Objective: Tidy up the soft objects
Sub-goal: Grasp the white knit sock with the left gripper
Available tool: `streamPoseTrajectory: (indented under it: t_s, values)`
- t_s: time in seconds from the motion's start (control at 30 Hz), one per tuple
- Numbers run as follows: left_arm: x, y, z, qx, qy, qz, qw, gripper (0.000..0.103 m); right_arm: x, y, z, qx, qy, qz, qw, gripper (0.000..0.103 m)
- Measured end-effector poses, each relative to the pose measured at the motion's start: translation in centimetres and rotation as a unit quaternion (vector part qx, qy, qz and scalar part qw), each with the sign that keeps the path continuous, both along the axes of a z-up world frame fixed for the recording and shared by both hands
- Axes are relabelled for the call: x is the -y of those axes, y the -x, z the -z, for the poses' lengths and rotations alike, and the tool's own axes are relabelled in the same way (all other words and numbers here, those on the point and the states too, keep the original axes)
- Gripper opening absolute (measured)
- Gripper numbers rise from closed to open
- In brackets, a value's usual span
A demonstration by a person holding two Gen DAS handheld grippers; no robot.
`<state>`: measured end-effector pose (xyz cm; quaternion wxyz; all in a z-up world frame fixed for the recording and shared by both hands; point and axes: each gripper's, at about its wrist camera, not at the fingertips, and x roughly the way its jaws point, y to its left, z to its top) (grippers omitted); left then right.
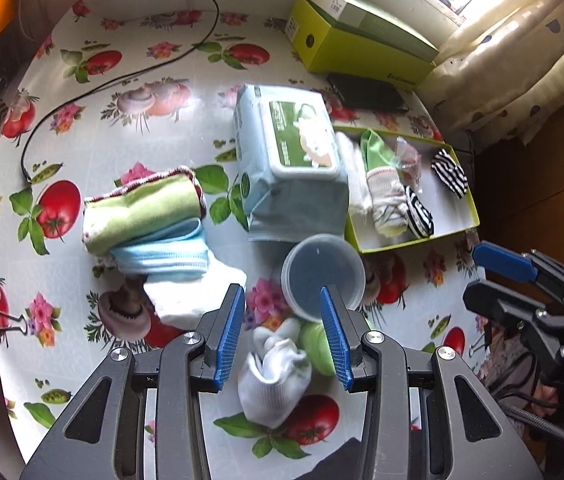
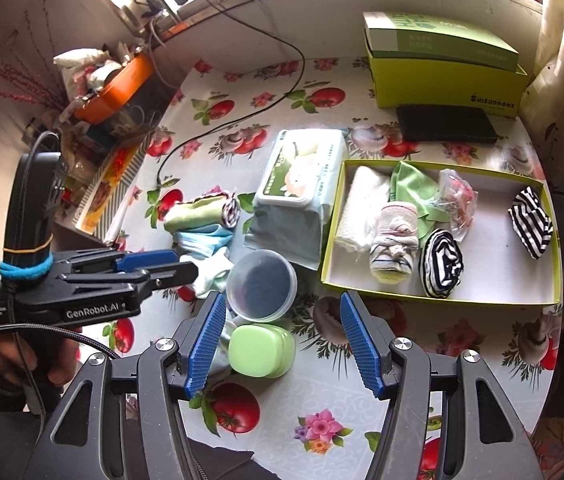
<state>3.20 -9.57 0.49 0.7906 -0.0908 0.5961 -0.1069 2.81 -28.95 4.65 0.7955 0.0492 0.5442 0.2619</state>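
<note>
My left gripper [image 1: 282, 300] is open above a white rolled sock [image 1: 272, 376] that lies between its fingers on the table. My right gripper [image 2: 282, 304] is open over a light green case [image 2: 260, 350], empty. A stack of folded cloths, green [image 1: 142, 210], blue [image 1: 166, 254] and white, lies left of a wet wipes pack [image 1: 289, 160]. The open green-rimmed box [image 2: 437, 300] holds a white towel [image 2: 361, 208], a green cloth [image 2: 413, 188], a cream sock [image 2: 395, 242] and two striped socks [image 2: 441, 262].
A clear plastic tub [image 2: 262, 286] stands in front of the wipes pack. A green shoebox [image 2: 445, 68] and a black wallet [image 2: 445, 124] sit at the back. A black cable [image 1: 122, 76] crosses the flowered tablecloth. Clutter with an orange bowl [image 2: 118, 88] lies off the table's left edge.
</note>
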Motion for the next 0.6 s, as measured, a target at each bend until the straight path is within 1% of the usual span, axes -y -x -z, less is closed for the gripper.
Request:
streamPoseTrajectory:
  t_s: [0.23,0.43,0.5,0.6]
  values:
    - [-0.7,1.5,1.7,-0.028,0.006,0.004,0.9996,0.041,-0.8,0.3,0.6,-0.009,0.002,-0.012,1.000,0.060]
    - [-0.6,3.0,4.3,-0.066,0.016,0.024,0.9974,0.041,-1.1,0.5,0.7,-0.013,0.003,-0.018,1.000,0.060]
    - [-0.5,3.3,5.1,-0.078,0.026,0.028,0.9962,0.041,-1.2,0.5,0.8,-0.014,0.003,-0.020,1.000,0.060]
    - [0.2,3.7,6.0,-0.088,0.025,0.038,0.9951,0.041,-1.3,0.6,0.9,-0.017,0.005,-0.024,1.000,0.060]
